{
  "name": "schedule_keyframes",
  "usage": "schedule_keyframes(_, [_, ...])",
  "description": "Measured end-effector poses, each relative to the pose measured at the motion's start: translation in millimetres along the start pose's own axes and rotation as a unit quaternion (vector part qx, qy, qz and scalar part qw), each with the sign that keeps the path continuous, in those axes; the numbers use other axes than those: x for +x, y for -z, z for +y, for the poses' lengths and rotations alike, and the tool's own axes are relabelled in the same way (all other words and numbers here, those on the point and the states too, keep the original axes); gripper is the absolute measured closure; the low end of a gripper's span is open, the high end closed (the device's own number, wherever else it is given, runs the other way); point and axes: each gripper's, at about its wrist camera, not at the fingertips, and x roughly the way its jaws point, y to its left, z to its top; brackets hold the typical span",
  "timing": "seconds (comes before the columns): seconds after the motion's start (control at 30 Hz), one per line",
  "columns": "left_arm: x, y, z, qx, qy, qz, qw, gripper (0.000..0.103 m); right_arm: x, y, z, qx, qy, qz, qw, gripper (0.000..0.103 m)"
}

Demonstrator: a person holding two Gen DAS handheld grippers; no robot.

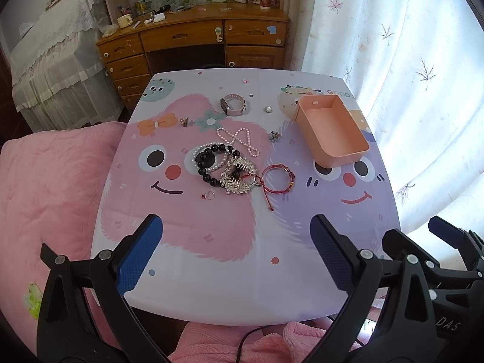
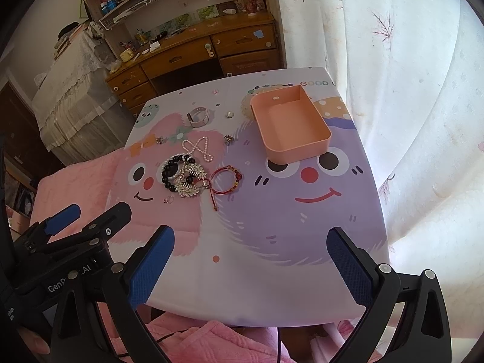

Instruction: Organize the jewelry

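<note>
An empty peach box (image 1: 331, 130) (image 2: 290, 125) stands at the table's far right. Jewelry lies mid-table: a black bead bracelet (image 1: 211, 165) (image 2: 169, 172) over a pearl one, a silver leaf piece (image 1: 239, 175) (image 2: 190, 178), a red cord bracelet (image 1: 276, 178) (image 2: 225, 180), a pearl necklace (image 1: 239, 139) (image 2: 198, 148), a pink watch (image 1: 234, 105) (image 2: 198, 117), and small rings and charms. My left gripper (image 1: 236, 251) is open and empty over the near table edge. My right gripper (image 2: 251, 260) is open and empty beside it.
The small table (image 1: 211, 287) has a cartoon-print cover. A pink blanket (image 1: 45, 187) lies to the left, a white curtain (image 1: 408, 60) hangs to the right, and a wooden desk (image 1: 193, 39) stands behind. A black cable (image 1: 251, 341) runs below the near edge.
</note>
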Motion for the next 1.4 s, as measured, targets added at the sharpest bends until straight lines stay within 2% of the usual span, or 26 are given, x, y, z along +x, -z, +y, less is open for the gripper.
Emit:
schedule_keyframes(0.67, [-5,-1,8,-0.004,-0.003,-0.003,1.0,0.006,-3,-5,8,-0.007,-0.003,-0.004,1.0,0.001])
schedule_keyframes(0.9, [-12,-5,9,0.006,-0.007,-0.012,0.9999,0.006,-12,-4,17,-0.035,-0.023,-0.029,0.999,0.001])
schedule_keyframes(1.0, [-14,-7,10,-0.001,-0.002,-0.009,1.0,0.006,-19,-5,25,-0.048,-0.029,-0.042,0.998,0.001])
schedule_keyframes(1.23, [-18,-5,24,-0.016,-0.018,-0.013,0.9996,0.005,-27,-4,40,-0.074,-0.035,-0.069,0.994,0.001])
schedule_keyframes(1.4, [-11,7,42,-0.023,-0.02,0.009,0.9995,0.005,-17,2,47,-0.091,-0.035,-0.071,0.993,0.001])
